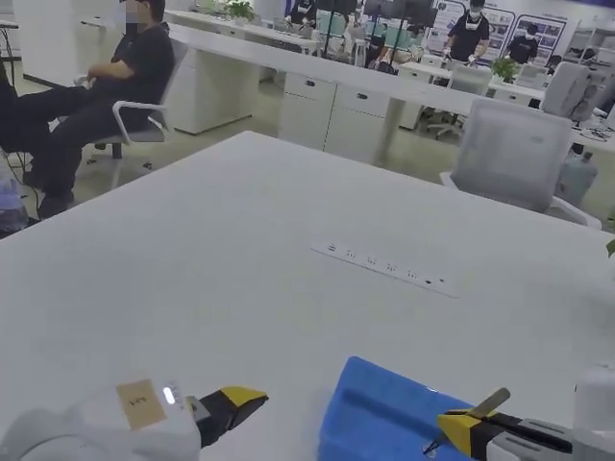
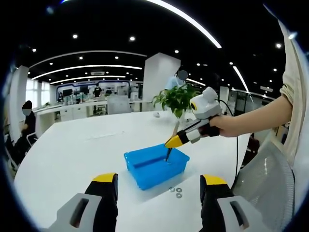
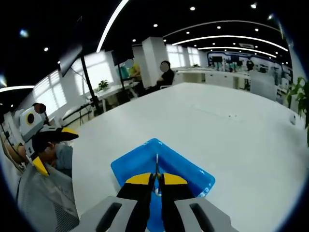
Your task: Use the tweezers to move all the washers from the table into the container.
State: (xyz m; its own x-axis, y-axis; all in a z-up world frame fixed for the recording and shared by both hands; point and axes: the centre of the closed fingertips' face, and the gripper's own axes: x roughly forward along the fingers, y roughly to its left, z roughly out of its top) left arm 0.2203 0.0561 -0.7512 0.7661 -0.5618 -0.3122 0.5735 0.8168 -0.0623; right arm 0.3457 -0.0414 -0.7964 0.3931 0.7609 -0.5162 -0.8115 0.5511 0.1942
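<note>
Clamped on the tweezers (image 3: 156, 165), the right gripper (image 3: 155, 180) should ease only with tips low inside the container (image 3: 186, 170); left gripper (image 2: 159, 180) gapes empty, washers (image 2: 175, 192) lie beside it

White table (image 1: 240, 250) with inset socket strip (image 1: 384, 264), grey mesh chair (image 1: 514, 154) behind, seated person (image 1: 106, 96) far left

Wide tabletop (image 1: 240, 250) surrounds the container (image 2: 154, 166), washers (image 2: 175, 192) apparently just beside.

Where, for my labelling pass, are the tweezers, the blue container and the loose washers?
tweezers (image 3: 157, 166), right gripper view, thin metal shaft.
blue container (image 2: 145, 178), left gripper view, near wall.
washers (image 2: 178, 195), left gripper view, nearest washer.
</note>
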